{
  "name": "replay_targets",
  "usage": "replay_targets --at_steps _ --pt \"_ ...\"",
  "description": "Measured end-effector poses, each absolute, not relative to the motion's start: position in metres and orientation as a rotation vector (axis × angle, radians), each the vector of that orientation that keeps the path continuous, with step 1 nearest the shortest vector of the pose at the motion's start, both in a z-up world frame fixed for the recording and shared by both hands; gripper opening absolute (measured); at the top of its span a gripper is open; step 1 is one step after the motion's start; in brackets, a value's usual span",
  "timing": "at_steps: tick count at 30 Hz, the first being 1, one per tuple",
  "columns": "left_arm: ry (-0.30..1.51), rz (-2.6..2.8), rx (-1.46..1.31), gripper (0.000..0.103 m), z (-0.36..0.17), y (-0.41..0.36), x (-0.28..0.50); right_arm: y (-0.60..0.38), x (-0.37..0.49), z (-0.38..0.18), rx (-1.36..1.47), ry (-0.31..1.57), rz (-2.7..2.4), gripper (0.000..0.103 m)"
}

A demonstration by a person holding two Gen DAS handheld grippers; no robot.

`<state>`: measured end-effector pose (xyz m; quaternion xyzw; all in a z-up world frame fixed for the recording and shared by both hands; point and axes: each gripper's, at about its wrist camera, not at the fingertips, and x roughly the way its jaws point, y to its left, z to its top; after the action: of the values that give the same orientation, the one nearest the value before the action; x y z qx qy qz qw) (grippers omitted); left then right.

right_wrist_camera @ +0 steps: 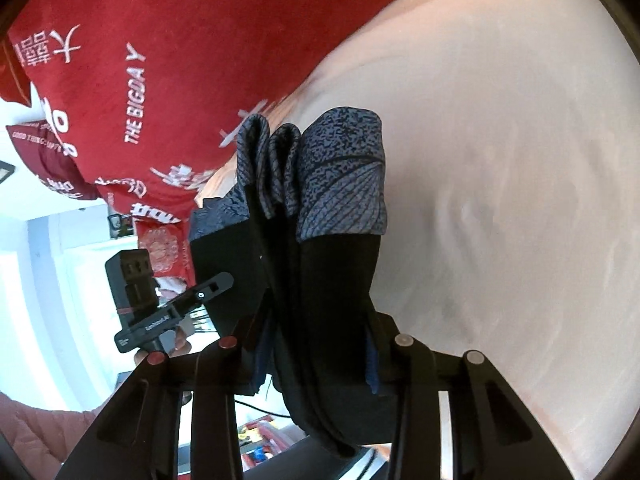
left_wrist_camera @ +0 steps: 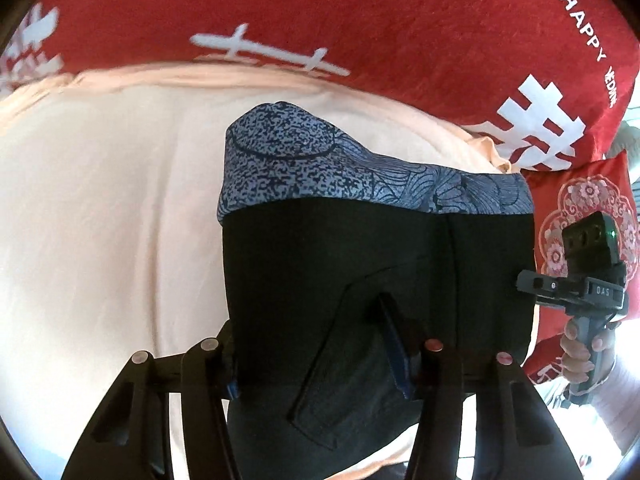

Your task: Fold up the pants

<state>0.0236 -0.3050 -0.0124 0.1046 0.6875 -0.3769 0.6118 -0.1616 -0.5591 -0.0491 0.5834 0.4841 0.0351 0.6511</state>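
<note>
The pants (left_wrist_camera: 360,256) are black with a blue patterned band (left_wrist_camera: 304,160) along the far end. They are folded into a thick bundle and held over a peach bed sheet (left_wrist_camera: 100,200). My left gripper (left_wrist_camera: 318,368) is shut on the near end of the bundle. The right gripper (left_wrist_camera: 525,282), held by a hand (left_wrist_camera: 580,348), touches the bundle's right edge. In the right wrist view, several layers of the pants (right_wrist_camera: 336,276) pass between the fingers of my right gripper (right_wrist_camera: 316,354), which is shut on them. The left gripper (right_wrist_camera: 222,281) sits at the bundle's left side.
A red duvet (left_wrist_camera: 320,8) with white lettering lies across the far side of the bed. A red patterned cushion (left_wrist_camera: 588,200) sits at the right. The peach sheet (right_wrist_camera: 500,200) stretches wide beside the pants. Room furniture shows at the lower left of the right wrist view.
</note>
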Motion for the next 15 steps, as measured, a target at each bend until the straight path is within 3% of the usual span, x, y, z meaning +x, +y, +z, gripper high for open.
replay_targets --at_steps 8,10,12,14,15 --pt "1.642 -0.832 0.297 0.059 -0.038 -0.257 0.006 -0.505 -0.176 -0.071 1.322 1.179 0.032 0.042" --pt "1.621 -0.812 0.308 0.073 -0.05 -0.251 0.006 -0.498 -0.179 -0.08 1.246 1.213 -0.036 0.049" --pt "1.573 -0.821 0.296 0.08 -0.054 -0.247 0.007 -0.499 -0.18 -0.085 1.255 1.197 -0.062 0.054" --pt "1.547 -0.809 0.301 0.097 -0.058 -0.244 0.008 -0.499 -0.179 -0.088 1.237 1.203 -0.101 0.061" --pt "1.537 -0.802 0.302 0.099 -0.061 -0.242 0.009 -0.497 -0.179 -0.088 1.228 1.209 -0.112 0.066"
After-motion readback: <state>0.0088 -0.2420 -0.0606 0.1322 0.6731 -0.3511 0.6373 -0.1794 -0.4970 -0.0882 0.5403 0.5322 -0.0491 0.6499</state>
